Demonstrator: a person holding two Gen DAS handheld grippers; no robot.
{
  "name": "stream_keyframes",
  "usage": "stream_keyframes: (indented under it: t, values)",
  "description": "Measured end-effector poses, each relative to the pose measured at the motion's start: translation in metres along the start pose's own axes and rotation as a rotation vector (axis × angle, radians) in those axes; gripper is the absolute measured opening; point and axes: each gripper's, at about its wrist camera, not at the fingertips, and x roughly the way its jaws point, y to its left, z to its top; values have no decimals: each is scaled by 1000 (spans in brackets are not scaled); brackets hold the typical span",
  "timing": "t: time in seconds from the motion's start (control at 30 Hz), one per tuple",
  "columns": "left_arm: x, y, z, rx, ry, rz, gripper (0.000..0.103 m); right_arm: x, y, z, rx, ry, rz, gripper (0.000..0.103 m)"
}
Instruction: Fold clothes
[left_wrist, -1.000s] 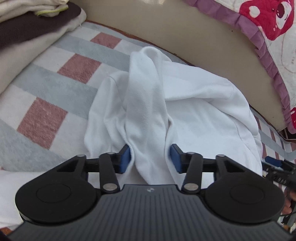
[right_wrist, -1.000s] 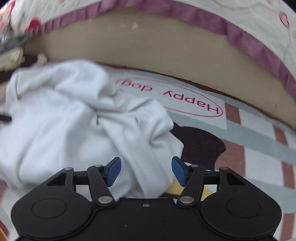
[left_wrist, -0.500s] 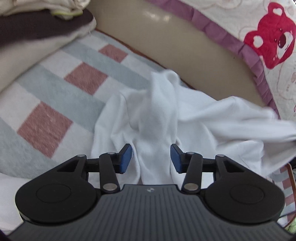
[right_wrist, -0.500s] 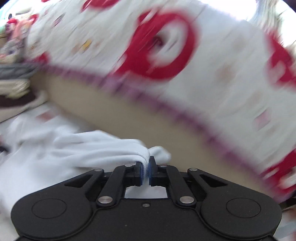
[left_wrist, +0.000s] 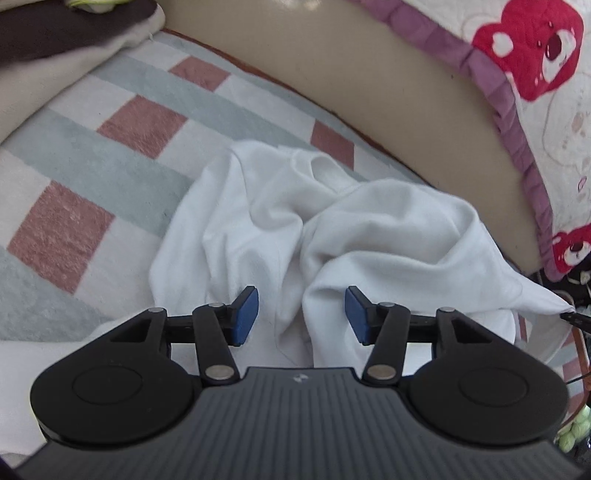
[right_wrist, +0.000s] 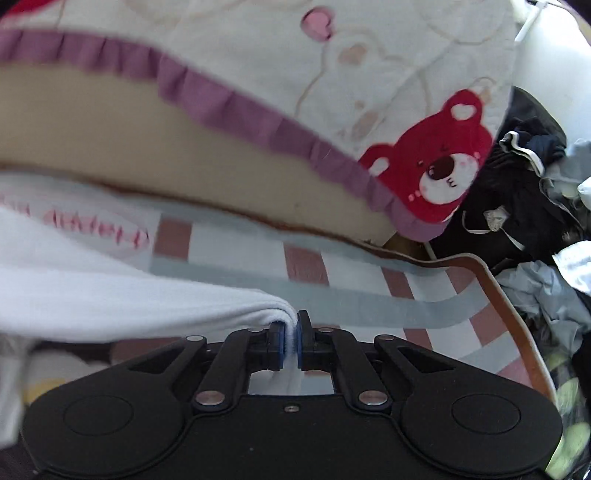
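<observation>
Right hand-held gripper (right_wrist: 290, 341) since clamped on white garment (right_wrist: 110, 299)

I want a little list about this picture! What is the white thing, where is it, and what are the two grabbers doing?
thing being folded: white garment, crumpled
where it lies: on a checked blanket of pink, grey and white squares
left gripper: jaws opening, cloth between the pads, not pinched
right gripper: shut on a corner of the white garment, pulling it out to the side
behind: bear-print quilt with a purple frill
at the side: pile of dark clothes
</observation>
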Motion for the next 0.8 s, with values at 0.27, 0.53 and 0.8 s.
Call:
stream_keyframes:
  t: [0.27, 0.53, 0.8]
  values:
    - [6, -10, -3, 40, 57, 37, 53, -52, 21, 13, 155, -205, 540, 19]
    - [5, -10, -3, 48, 55, 45, 53, -105, 108, 50, -1, -205, 770, 45]
    - [10, -14, -2, 34, 23, -37, 70, -108, 160, 43, -211, -31, 560, 61]
